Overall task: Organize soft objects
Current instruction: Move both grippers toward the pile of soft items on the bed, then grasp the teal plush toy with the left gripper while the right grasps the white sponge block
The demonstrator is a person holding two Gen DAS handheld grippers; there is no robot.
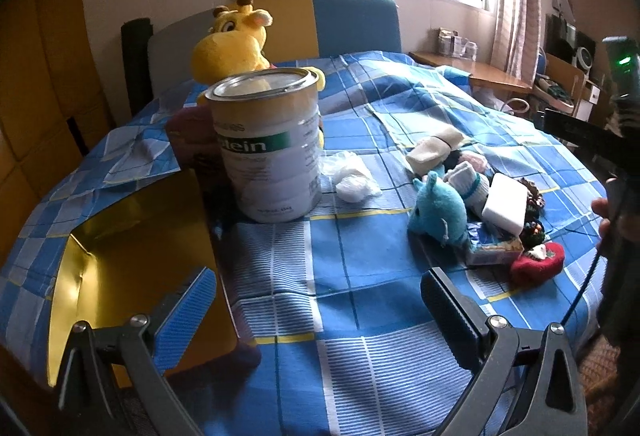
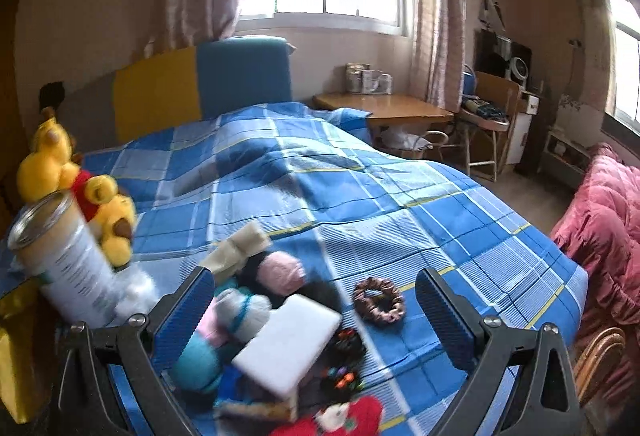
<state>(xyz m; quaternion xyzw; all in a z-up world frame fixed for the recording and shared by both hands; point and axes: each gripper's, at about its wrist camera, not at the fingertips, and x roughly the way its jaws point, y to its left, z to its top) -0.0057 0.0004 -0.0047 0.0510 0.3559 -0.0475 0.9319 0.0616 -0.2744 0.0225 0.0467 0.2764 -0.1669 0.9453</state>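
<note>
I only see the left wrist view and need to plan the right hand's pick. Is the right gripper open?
Observer: Yes, the right gripper is open and holds nothing.
Operator: What sits in front of it?
Observer: A white block lies tilted between its fingers in that view.
Operator: Anything loose to the right of that?
Observer: A brown scrunchie lies by itself on the bedspread, right of the white block.
</note>
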